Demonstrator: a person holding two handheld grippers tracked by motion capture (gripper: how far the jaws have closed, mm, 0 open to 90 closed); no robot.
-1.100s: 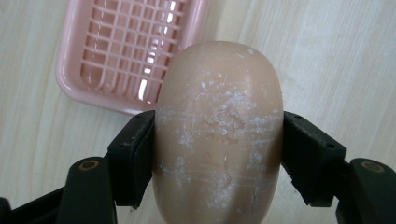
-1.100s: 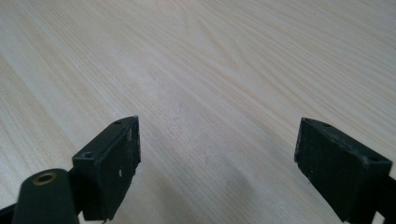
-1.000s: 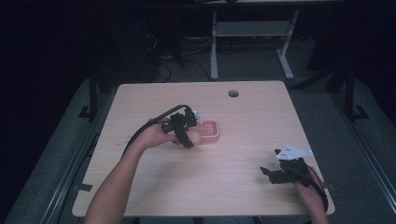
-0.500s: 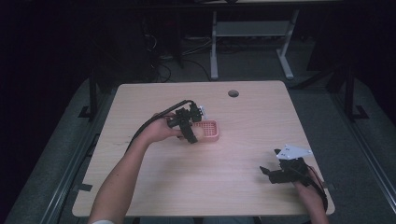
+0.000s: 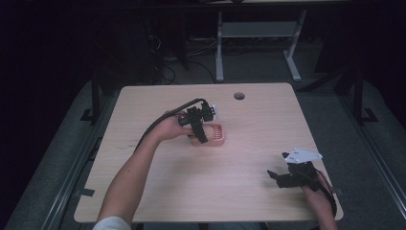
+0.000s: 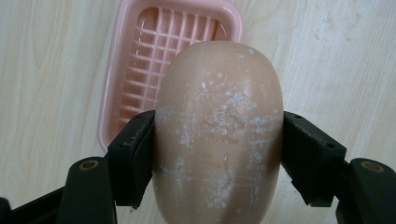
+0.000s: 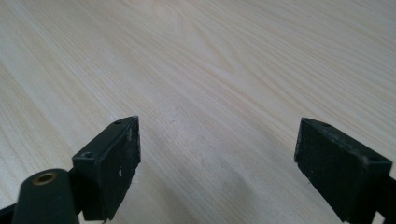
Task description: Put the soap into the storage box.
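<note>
Surroundings: dim room, dark floor, a white metal frame [image 5: 258, 33] standing beyond the far edge of the table.
Table: pale wood-grain top [image 5: 158, 191] with a round cable hole [image 5: 239, 96] near its far edge.
Soap dish: pink plastic tray [image 5: 216, 135] with a gridded bottom, lying flat a little left of the table's middle; in the left gripper view its rim [image 6: 108, 107] shows behind and to the left of the soap.
Soap: tan oval bar [image 6: 219, 126], its surface scratched and flecked with white, raised above the dish and overlapping the dish's near right part in the left gripper view.
Left gripper: [image 5: 197, 125] held over the dish in the person's left hand [image 5: 168, 128], cable trailing back along the forearm; its jaws pinch the soap bar from both sides.
Right gripper: [image 5: 276, 175] low over the table's near right corner, well apart from the dish, grey plate on top; its jaws [image 7: 217, 163] spread wide with bare wood between them.
</note>
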